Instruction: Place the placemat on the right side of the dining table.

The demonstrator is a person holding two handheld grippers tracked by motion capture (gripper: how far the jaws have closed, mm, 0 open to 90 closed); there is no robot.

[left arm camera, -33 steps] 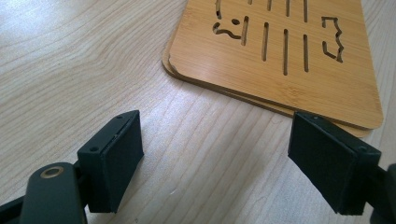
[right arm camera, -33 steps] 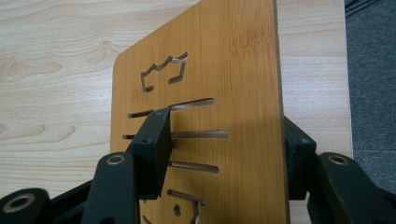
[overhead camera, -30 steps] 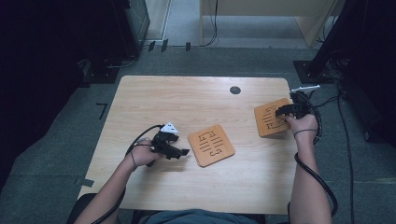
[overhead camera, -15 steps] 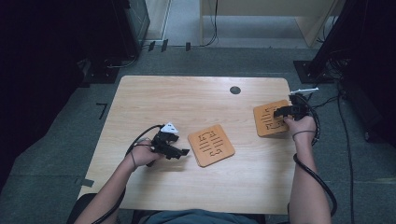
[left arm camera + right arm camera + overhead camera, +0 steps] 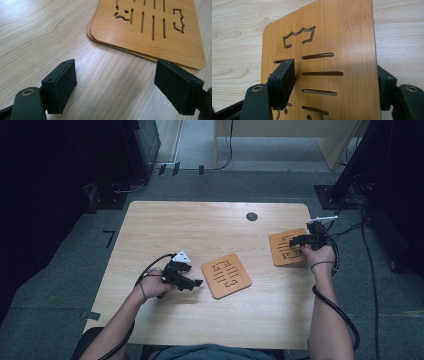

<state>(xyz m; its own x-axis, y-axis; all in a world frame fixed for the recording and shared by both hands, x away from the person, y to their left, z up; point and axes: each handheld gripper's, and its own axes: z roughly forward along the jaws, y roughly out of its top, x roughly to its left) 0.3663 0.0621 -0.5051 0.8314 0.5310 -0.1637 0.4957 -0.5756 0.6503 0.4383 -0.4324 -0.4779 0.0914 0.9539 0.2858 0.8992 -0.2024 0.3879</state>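
Light-wood tabletop (image 5: pixel 210 227) over grey carpet. I have the right tongs (image 5: pixel 296 240) clamped on the bamboo trivet (image 5: pixel 322 65) at about 3 o'clock near the right edge: one jaw on top, the other under its far edge. Left tongs (image 5: pixel 125 92) stand apart, holding nothing, low at 9 o'clock beside the stacked trivets (image 5: pixel 150 27) at centre. To carry well, I judge: keep the held trivet level, lift clear before travelling, square it over the stack.

The left hand-held gripper (image 5: pixel 115 90) held its jaws wide apart over the bare counter (image 5: pixel 37 37), just short of two stacked wooden boards (image 5: pixel 150 27).
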